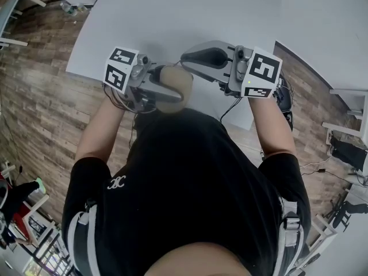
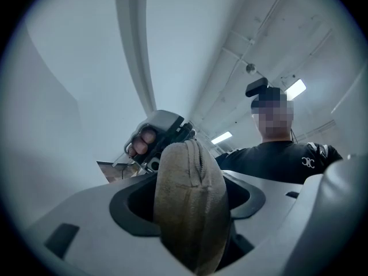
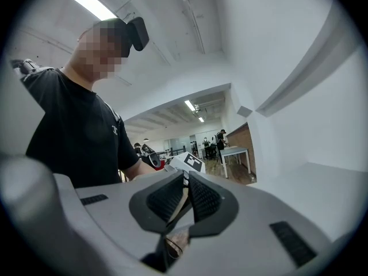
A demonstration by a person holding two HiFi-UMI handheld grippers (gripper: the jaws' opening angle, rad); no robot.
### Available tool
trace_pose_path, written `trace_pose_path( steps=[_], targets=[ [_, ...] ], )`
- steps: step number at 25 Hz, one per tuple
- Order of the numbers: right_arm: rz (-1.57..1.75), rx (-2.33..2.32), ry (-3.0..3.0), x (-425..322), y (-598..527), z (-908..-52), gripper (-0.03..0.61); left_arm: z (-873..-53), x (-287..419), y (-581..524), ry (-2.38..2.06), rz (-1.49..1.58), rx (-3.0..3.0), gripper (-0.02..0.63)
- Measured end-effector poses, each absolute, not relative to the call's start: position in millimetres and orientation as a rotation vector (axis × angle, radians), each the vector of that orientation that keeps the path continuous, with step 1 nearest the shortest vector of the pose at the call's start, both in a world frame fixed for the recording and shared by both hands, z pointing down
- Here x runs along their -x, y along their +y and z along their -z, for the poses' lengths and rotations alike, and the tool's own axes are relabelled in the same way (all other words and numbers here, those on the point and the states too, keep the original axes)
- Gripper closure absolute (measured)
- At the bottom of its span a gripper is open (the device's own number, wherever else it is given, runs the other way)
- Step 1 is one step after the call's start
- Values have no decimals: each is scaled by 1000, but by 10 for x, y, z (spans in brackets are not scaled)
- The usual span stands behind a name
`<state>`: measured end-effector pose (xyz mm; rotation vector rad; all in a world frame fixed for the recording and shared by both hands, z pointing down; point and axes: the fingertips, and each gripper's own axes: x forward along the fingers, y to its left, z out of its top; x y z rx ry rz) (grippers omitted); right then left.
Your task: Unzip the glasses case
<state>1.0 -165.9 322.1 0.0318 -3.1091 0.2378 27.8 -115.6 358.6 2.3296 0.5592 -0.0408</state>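
Note:
A tan fabric glasses case point(image 1: 179, 80) is held in the air over the near edge of the white table point(image 1: 172, 16), in front of my chest. My left gripper point(image 1: 171, 92) has its jaws round the case's middle and grips it; in the left gripper view the case point(image 2: 190, 177) fills the gap, its zipper seam point(image 2: 199, 160) facing the camera. My right gripper point(image 1: 187, 59) meets the case's far end from the right, with its jaws nearly together. In the right gripper view point(image 3: 185, 197) a thin dark tab, seemingly the zipper pull, runs between the pads, with a tan bit of case below.
Wooden floor point(image 1: 40, 114) lies left of the table and the person's black shirt point(image 1: 184, 188) fills the near side. Furniture point(image 1: 351, 131) and cables stand at the right. Far off in the right gripper view are a table point(image 3: 236, 151) and some people.

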Motion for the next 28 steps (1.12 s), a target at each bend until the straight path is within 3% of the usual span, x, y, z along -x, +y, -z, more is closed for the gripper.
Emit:
trace_pose_path(
  steps=[28],
  targets=[
    [-184, -128, -2977, -79, -1529, -3555, 552, -3553, 277, -1733, 257, 456, -2257, 319]
  ],
)
